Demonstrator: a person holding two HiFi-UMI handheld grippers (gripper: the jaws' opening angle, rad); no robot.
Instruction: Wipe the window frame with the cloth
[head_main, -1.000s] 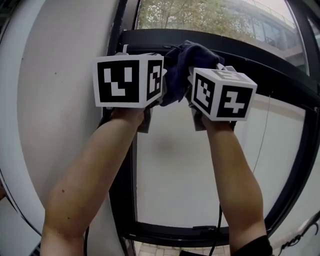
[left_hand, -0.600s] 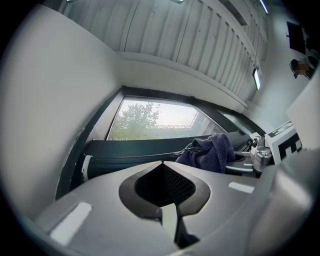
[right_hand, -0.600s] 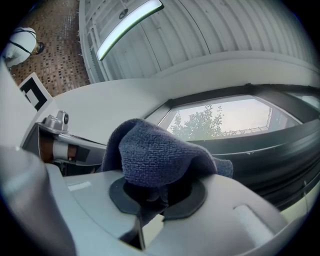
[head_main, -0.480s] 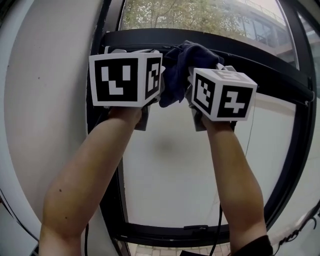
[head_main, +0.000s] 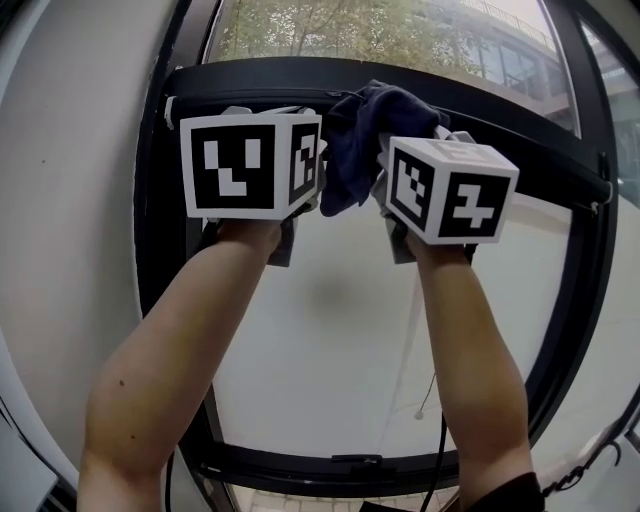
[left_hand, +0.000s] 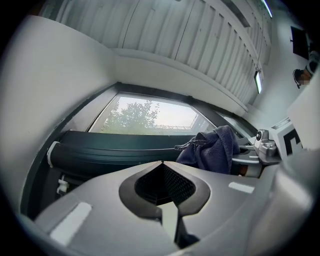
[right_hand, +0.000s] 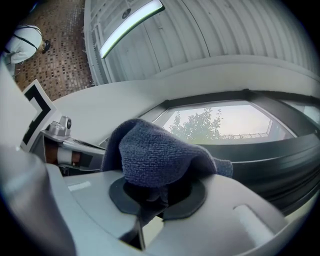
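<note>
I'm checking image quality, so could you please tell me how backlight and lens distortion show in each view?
Head view: fisheye bows the frame into arcs; cloth dark against bright glass. Left gripper view: sky blown out, edges vignetted. Right gripper view: cloth weave sharp, sky washed out.

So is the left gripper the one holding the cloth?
No, the left gripper has its jaws shut on nothing, while the cloth is clamped in the right gripper.
</note>
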